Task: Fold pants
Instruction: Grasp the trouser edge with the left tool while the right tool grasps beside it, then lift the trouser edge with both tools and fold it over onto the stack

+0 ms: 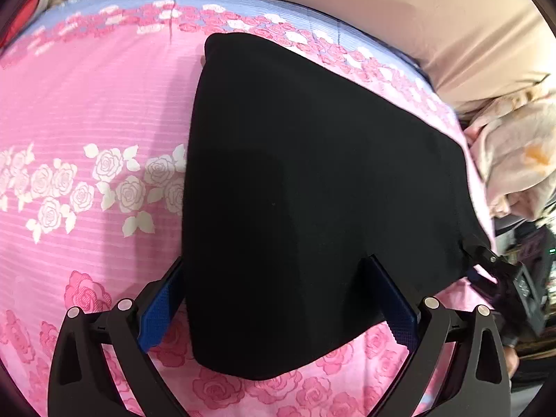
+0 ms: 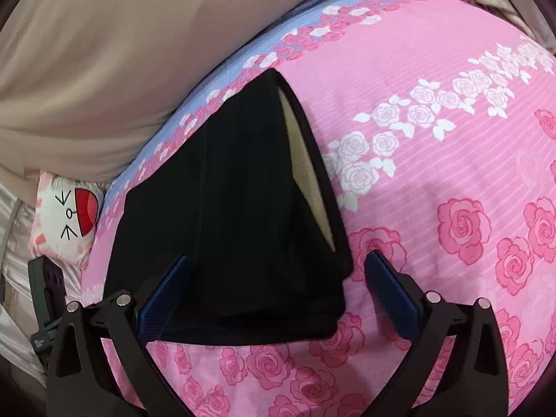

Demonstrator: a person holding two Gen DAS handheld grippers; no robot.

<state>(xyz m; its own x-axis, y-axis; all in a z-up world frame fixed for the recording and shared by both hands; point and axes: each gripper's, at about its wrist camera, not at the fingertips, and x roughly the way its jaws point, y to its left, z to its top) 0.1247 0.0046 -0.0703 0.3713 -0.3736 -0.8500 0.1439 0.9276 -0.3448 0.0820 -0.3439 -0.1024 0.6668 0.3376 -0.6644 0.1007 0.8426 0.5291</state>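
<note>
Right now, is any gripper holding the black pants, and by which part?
Nothing is held. Both the left gripper and the right gripper stand open over the near edge of the black pants.

A: The pants (image 1: 312,191) look like matt black cloth, with a cream fleecy lining (image 2: 305,166).

B: And the sheet (image 1: 87,104) is ribbed printed cotton. The pads (image 2: 160,299) are ridged blue rubber on matt black plastic, with shiny metal pins

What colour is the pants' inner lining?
Cream lining inside black pants, clearest in the right wrist view.
</note>
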